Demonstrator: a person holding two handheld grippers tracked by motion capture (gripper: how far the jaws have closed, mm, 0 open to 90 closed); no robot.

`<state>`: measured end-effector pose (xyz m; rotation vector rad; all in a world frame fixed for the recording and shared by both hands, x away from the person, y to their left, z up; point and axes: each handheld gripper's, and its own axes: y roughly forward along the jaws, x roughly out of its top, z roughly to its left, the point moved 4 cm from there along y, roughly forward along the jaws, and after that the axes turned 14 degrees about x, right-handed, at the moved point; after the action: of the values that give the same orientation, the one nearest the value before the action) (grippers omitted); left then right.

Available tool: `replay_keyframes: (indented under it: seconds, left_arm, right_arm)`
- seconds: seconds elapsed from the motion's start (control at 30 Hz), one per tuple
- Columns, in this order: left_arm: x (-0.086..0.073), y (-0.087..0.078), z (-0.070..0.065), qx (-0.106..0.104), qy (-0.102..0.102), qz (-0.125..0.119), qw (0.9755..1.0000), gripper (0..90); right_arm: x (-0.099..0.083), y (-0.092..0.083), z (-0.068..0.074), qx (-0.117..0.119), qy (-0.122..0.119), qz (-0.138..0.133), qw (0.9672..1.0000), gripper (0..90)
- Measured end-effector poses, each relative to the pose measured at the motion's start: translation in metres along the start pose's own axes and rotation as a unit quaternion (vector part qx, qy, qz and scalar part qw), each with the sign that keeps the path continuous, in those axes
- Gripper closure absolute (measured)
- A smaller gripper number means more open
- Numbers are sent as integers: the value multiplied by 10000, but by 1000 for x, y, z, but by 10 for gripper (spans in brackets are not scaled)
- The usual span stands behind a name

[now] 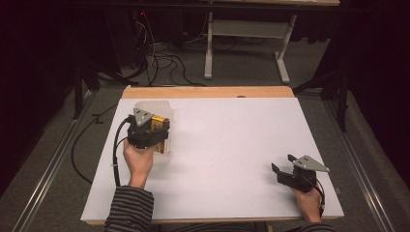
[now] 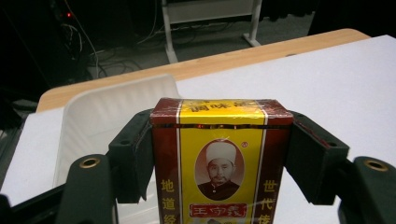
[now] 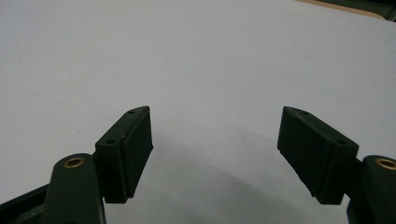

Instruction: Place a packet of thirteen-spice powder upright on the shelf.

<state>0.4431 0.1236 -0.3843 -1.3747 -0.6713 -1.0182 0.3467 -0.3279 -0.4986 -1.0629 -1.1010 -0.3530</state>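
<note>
A white table (image 1: 227,145) spreads wide. At its far left sits a clear plastic bin (image 1: 162,108); over it the left gripper (image 2: 219,140) is clamped on a red-and-yellow box (image 2: 219,158), jaws pressing both sides. The right gripper (image 1: 283,164) rests near the right edge, jaws apart.

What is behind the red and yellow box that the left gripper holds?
Behind the box stands a clear plastic tray on the white table. The box and the left gripper cover the tray's near part, so its contents cannot be seen.
</note>
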Motion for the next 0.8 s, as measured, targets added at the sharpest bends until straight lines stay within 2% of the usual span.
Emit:
replay_keyframes:
  seconds: [0.13, 0.4, 0.8]
  left_arm:
    - [-5, 2, 3, 58, 64, 72, 9999, 322]
    - [-14, 5, 9, 117, 41, 181, 9998, 319]
    - [-24, 5, 7, 95, 98, 301, 9995, 318]
  right_arm:
    - [0, 0, 0, -5, 35, 8, 10000, 267]
    - [0, 0, 0, 2, 25, -3, 10000, 267]
    - [0, -1, 0, -2, 9, -26, 10000, 266]
